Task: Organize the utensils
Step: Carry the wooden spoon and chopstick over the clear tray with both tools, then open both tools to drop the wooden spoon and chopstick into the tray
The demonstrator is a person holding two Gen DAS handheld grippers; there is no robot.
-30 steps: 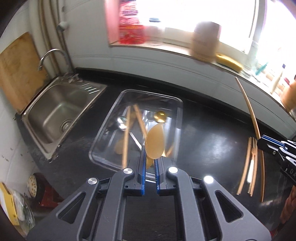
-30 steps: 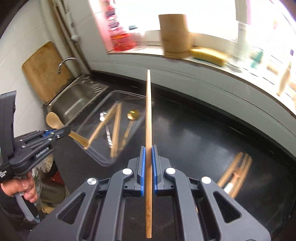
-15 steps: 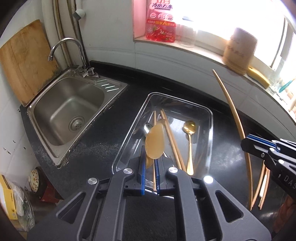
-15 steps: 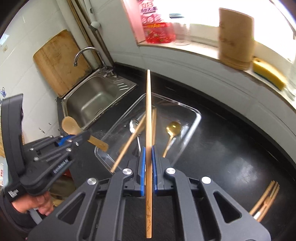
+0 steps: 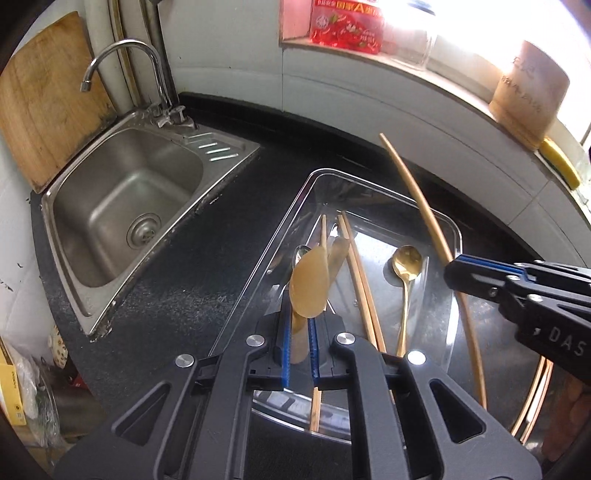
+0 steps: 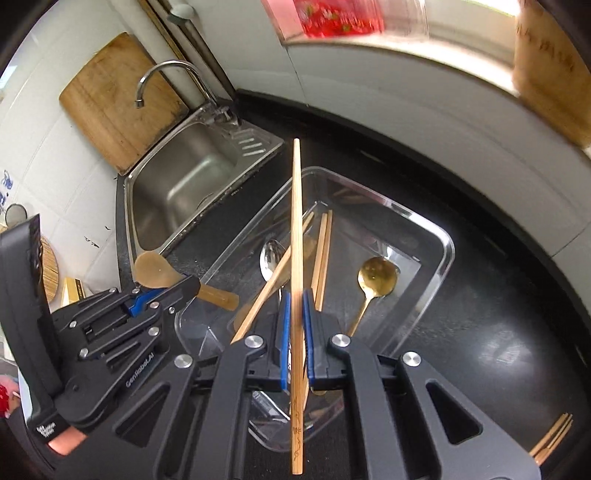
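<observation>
A black speckled table [image 5: 192, 295] runs under a white tiled wall, with a steel sink [image 5: 122, 206] and its curved tap [image 5: 122, 62] set into the left end and a wooden cutting board [image 5: 48, 122] leaning against the wall behind it. On the sill above stand a red packet [image 5: 345, 26] and a round wooden holder [image 5: 528, 92], with a yellow sponge [image 5: 559, 162] beside it.

A clear plastic tray [image 5: 291, 218] lies on the table just right of the sink. In it rest a gold spoon [image 5: 405, 277], a steel spoon [image 6: 272, 256] and several wooden chopsticks [image 5: 360, 277], some crossing one another.

The left tool [image 5: 298, 347] hovers over the near end of the tray, its blue-padded fingers pinching the handle of a wooden spoon [image 5: 309, 284], whose bowl points up and forward. The right tool [image 6: 294, 343] is also above the tray, pressed together on a single long chopstick [image 6: 296, 258] that stands nearly upright between its fingers, both ends sticking out past the grip.

A few more loose chopsticks [image 6: 552, 439] lie on the table, well apart from the tray on the right.
</observation>
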